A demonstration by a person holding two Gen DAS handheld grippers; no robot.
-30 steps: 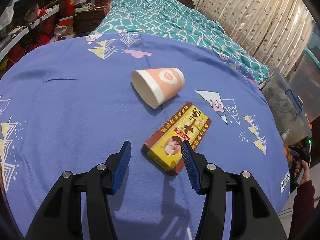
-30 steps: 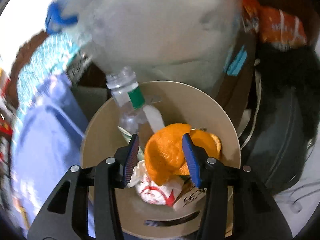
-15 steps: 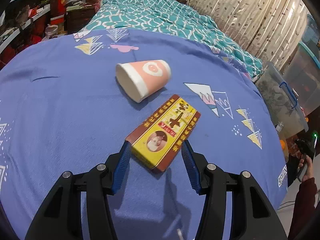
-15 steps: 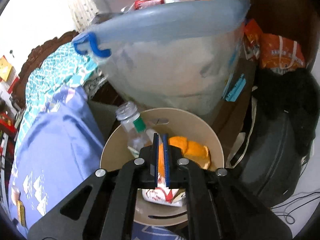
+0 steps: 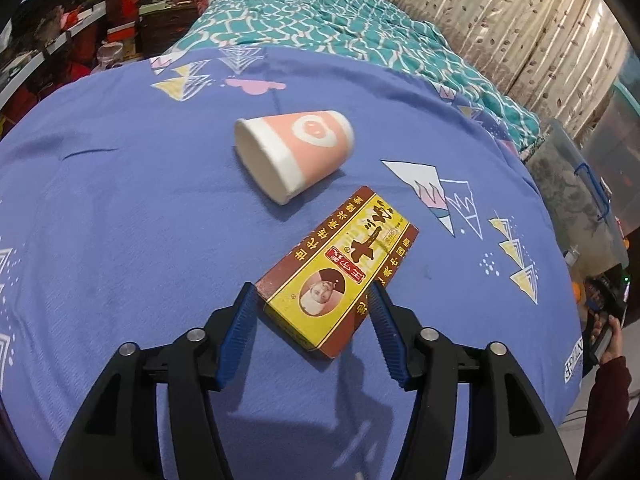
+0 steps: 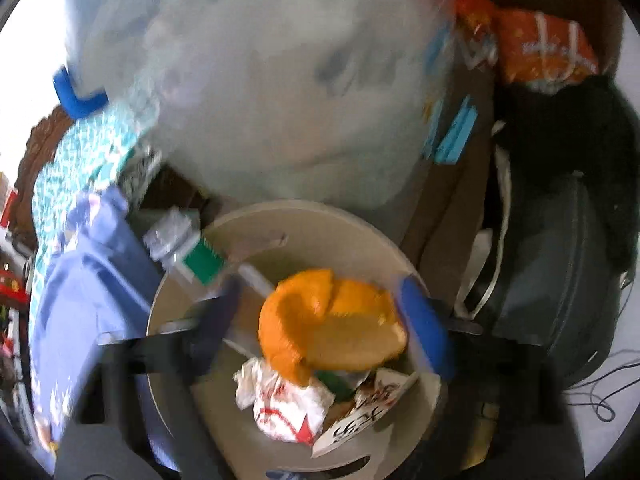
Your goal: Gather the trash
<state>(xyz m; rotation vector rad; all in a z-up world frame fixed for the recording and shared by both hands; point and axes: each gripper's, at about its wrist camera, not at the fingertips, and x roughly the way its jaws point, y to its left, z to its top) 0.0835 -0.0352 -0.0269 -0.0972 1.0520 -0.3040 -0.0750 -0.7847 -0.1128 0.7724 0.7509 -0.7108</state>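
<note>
the bed (image 5: 120, 208) carries what is left of the trash, spread under a purple sheet with a teal blanket (image 5: 320, 12) bunched toward its far edge. beside the bed's right edge, in the right wrist view, stands the round beige bin (image 6: 320, 216), placed close so that trash lifted off the sheet can go straight in. a big clear storage tub (image 6: 260, 92) crowds the bin from behind and a dark bag (image 6: 560, 280) sits on its right, so the only easy way in looks to be from above.

near the middle of the bed a pink paper cup (image 5: 294, 156) lies on its side, mouth toward the camera. just nearer, close to the cup but apart from it, a flat yellow-and-brown box (image 5: 340, 272) lies skewed, one end pointing to the near edge. the left gripper (image 5: 312, 308) is spread wide with that near end between its blue fingers (image 5: 236, 332), not yet pinching; the skew means the pads would meet the box's long sides at a slant, so it may twist as they close.

in the bin lie a plastic bottle (image 6: 192, 256), orange peel (image 6: 328, 320) and a crumpled wrapper (image 6: 280, 404). the right gripper (image 6: 332, 328) hangs above them, badly blurred but with jaws apart and nothing between them.
</note>
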